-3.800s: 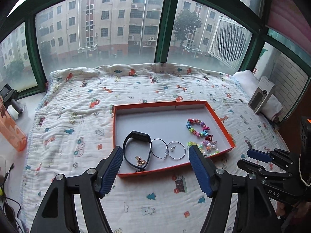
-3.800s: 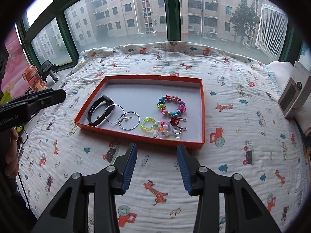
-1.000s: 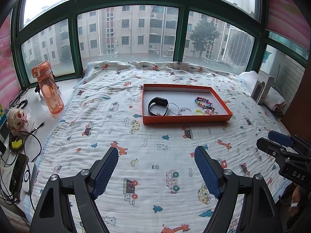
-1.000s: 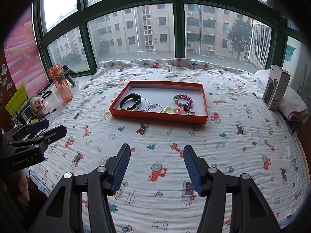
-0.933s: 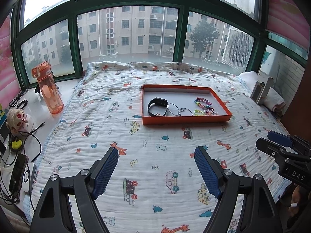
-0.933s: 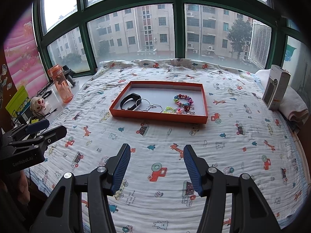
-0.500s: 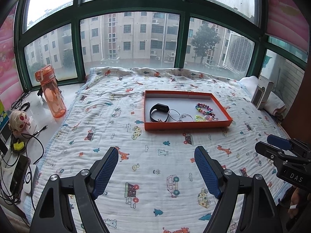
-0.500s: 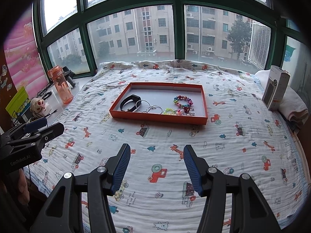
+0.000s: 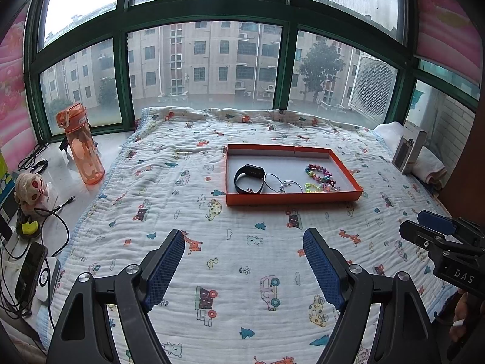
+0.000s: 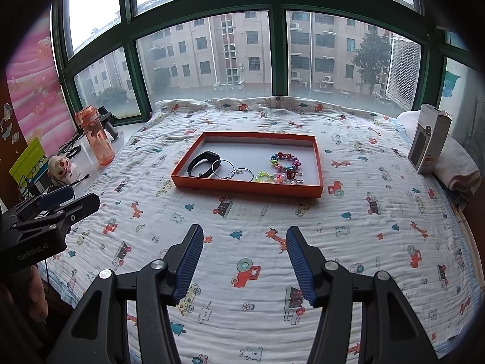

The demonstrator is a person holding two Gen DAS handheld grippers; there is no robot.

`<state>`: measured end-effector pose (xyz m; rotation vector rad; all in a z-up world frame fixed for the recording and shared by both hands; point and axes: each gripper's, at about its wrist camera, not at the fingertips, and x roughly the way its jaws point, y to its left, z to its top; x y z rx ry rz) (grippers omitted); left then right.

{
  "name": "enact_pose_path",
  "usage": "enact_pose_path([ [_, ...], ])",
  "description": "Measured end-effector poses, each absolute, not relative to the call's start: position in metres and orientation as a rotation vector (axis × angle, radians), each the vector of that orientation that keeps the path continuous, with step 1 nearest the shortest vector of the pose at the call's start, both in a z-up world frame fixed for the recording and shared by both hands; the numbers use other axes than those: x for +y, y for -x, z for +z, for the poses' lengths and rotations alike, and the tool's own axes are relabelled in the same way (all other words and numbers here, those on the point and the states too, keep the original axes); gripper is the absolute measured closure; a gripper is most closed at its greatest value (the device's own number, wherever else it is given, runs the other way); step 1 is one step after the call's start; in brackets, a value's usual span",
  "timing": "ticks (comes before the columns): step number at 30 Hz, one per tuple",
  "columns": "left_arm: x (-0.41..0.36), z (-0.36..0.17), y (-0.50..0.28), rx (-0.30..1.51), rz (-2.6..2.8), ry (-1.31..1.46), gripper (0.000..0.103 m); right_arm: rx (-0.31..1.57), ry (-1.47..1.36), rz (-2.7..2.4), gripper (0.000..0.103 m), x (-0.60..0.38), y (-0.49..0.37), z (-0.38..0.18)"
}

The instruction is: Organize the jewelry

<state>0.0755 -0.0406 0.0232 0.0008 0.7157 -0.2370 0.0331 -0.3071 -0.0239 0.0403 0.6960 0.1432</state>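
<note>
An orange tray [image 9: 291, 197] [image 10: 242, 187] with a grey floor lies on the patterned blanket far ahead of both grippers. In it lie a black wristband [image 9: 248, 179] [image 10: 202, 160], two silver hoops [image 9: 283, 183] [image 10: 233, 170], a multicoloured bead bracelet [image 9: 318, 172] [image 10: 285, 160] and a yellow-green bead bracelet [image 9: 312, 187] [image 10: 263, 177]. My left gripper [image 9: 244, 268] is open and empty over the near blanket. My right gripper [image 10: 242, 257] is open and empty, also well short of the tray.
An orange water bottle [image 9: 80, 145] [image 10: 98, 144], a plush toy [image 9: 31, 186], cables and a phone [image 9: 30, 270] sit on the sill at the left. A white box [image 9: 409, 147] [image 10: 429, 139] stands on folded towels at the right. Green-framed windows close the far side.
Both grippers have pulled back and up from right at the tray to far away from it. Over the last second they rose slightly more. The jewelry has not moved.
</note>
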Motion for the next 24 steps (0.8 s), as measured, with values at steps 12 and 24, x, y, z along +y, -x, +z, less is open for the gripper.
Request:
enact_pose_path([
  [12,-0.0425,0.0251,-0.0732,0.714,-0.238,-0.003,0.016,0.692,-0.042,0.143,0.040,-0.3072,-0.0334,-0.0217],
  [24,-0.0434,0.0274,-0.0740,0.707,-0.231,-0.003,0.016,0.691,-0.039,0.147,0.040,-0.3068,-0.0335,-0.0195],
])
